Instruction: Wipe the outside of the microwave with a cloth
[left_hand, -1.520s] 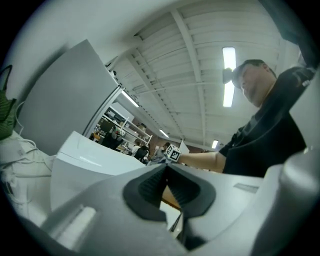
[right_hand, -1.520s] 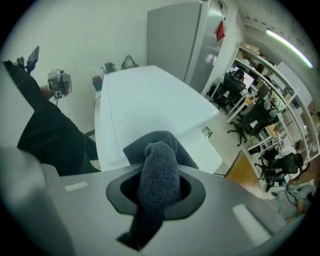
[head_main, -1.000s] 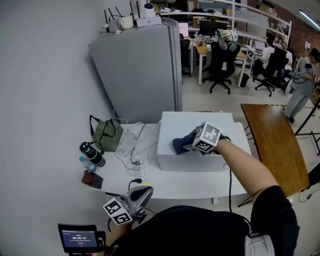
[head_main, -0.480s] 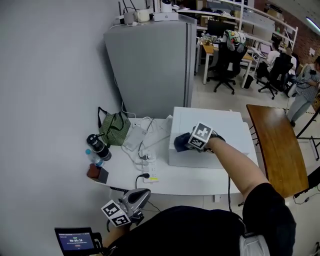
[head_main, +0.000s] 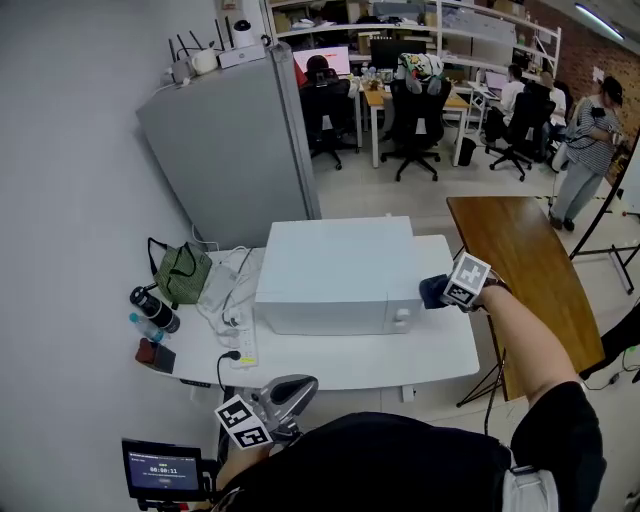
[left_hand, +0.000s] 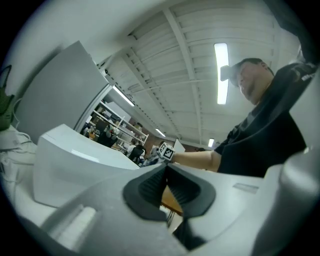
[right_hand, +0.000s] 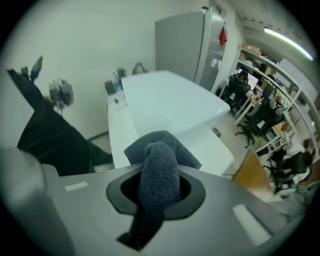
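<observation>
While the right gripper (head_main: 452, 290) sits at the right-hand end of the microwave (head_main: 335, 270), its jaws are clamped on a dark blue cloth (head_main: 431, 291). In the right gripper view the cloth (right_hand: 159, 172) fills the gap between the jaws of the right gripper (right_hand: 158, 186), bunched, with a fold sticking out ahead toward the microwave (right_hand: 170, 102). Cloth is at the side wall near the front corner; can't tell if it's actually touching or just beside.

Microwave is white, on the white table (head_main: 330, 365), front facing the person.

Left gripper (head_main: 268, 412) is held low near the person's body, well apart from the microwave. Left gripper view: the left gripper (left_hand: 166, 172) has its jaws pressed together, nothing between them, and is tilted up, with the microwave (left_hand: 70, 162) at left.

Also on the table, left of the microwave: green bag (head_main: 180, 272), dark bottle (head_main: 152, 306), power strip (head_main: 243, 345). Wooden table (head_main: 520, 260) is off to the right.
</observation>
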